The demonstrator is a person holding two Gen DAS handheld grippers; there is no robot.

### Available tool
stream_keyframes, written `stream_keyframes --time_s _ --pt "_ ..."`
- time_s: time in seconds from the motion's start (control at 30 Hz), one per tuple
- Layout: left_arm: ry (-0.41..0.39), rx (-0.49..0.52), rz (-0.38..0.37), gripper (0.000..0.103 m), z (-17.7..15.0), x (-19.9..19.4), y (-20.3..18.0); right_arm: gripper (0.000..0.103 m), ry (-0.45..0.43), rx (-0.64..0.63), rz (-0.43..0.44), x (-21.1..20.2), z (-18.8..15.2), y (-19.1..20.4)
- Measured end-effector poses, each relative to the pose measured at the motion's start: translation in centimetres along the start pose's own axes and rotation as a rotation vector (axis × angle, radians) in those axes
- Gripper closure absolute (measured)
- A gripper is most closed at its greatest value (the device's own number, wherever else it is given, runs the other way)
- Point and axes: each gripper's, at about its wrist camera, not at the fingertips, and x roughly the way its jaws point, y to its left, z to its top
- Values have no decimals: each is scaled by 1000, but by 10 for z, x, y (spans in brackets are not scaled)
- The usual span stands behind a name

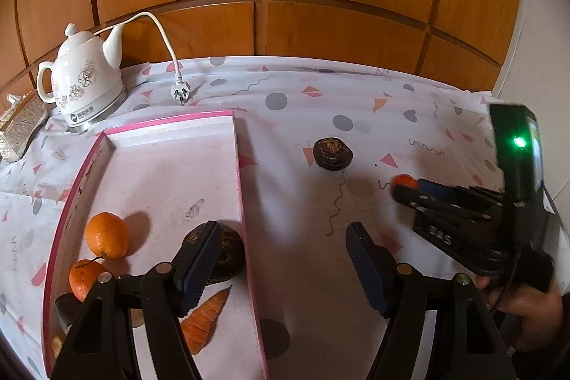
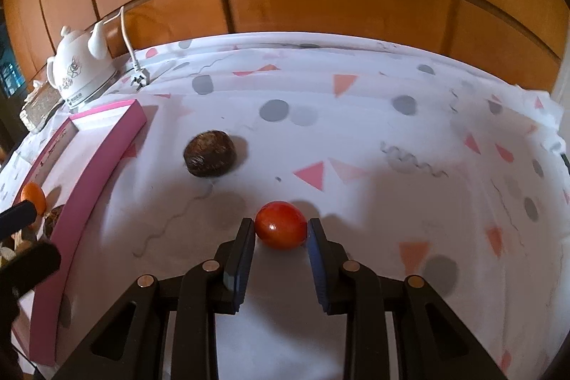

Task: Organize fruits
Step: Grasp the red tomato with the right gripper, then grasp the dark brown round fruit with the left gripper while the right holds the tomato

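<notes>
Wood panel wall behind; surface (image 2: pixel 356 116) under a white cloth with grey dots and pink triangles. Pink-rimmed tray (image 1: pixel 171 166) on the left side. White kettle (image 1: pixel 83 84) at far left, its plug (image 1: pixel 180 91) lying loose on the cloth just right of it.

In the tray, near end: two oranges (image 1: pixel 107 235) touching each other, a dark brown fruit (image 1: pixel 228 255) partly behind a left finger, a carrot piece (image 1: pixel 205 319) nearest.

Second brown fruit (image 2: pixel 210 154) out on the cloth, mid-surface, right of the tray, apart from everything.

Left tongs (image 1: pixel 285 269) wide, nothing between them, hanging over the tray's right rim.

Right tongs (image 2: pixel 281 234) narrow, pads on both sides of a red tomato (image 2: pixel 281 225) that sits on the cloth near centre, well right of the tray. Contact looks made on both pads.
</notes>
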Motion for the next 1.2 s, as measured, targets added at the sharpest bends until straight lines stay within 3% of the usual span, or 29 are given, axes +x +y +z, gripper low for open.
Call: stream_keyframes --time_s 0.4,0.7,1.2 --pt "16 -11 -37 31 12 8 -15 73 -26 82 -45 -17 -19 -31" --pt "79 -84 -104 31 33 41 -21 73 -29 102 -34 -17 -21 -34" --pt "142 -70 -58 32 70 118 -37 73 -12 128 -4 -12 -24 -39"
